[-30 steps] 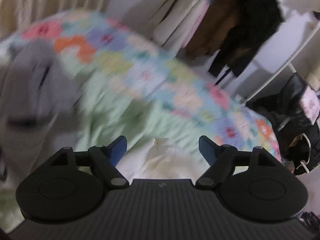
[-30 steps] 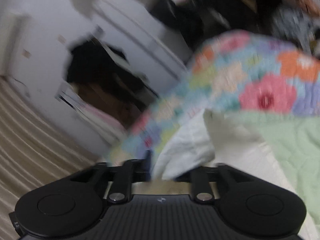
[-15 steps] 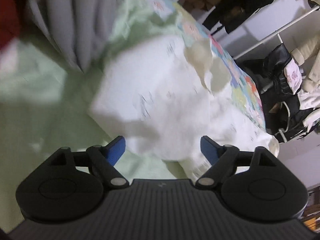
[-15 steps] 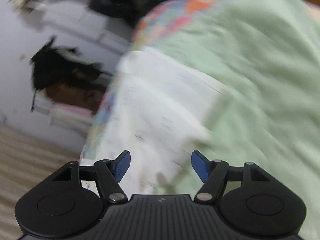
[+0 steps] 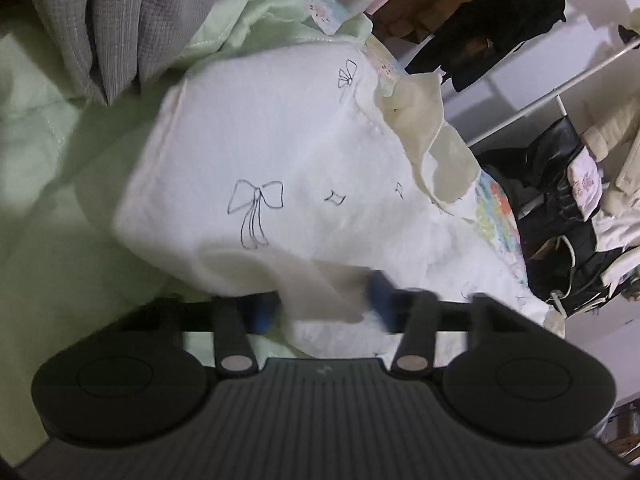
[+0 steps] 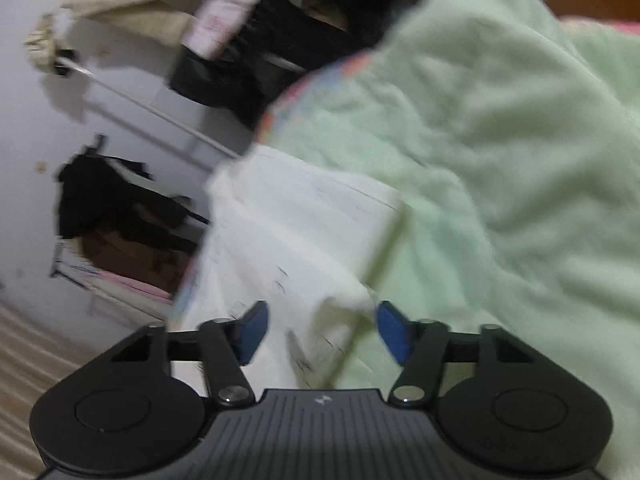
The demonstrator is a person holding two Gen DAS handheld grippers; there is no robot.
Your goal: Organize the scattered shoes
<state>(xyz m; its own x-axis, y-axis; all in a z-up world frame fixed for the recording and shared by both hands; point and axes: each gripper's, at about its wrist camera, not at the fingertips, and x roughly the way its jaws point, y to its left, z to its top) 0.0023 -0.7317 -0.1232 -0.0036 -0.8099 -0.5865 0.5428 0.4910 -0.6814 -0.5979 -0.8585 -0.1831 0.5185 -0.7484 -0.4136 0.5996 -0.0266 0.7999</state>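
Note:
No shoes show in either view. A white cloth with drawn bows (image 5: 280,160) lies on a green blanket (image 5: 48,208) on a bed. My left gripper (image 5: 320,308) has its blue pads around a fold of the white cloth; the frame is blurred there and the jaws stand partly closed. In the right wrist view the same white cloth (image 6: 288,232) lies on the green blanket (image 6: 500,140). My right gripper (image 6: 320,332) is open, with a corner of the cloth between its pads.
A grey knitted fabric (image 5: 100,20) lies at the upper left. A flowered quilt edge (image 5: 496,216) borders the bed. A clothes rack with dark garments (image 5: 552,184) stands beside the bed, also in the right wrist view (image 6: 260,52). A white wall (image 6: 40,120) is behind.
My left gripper's jaws have narrowed around a fold of the white cloth. My right gripper has moved closer to the cloth's corner, jaws still open.

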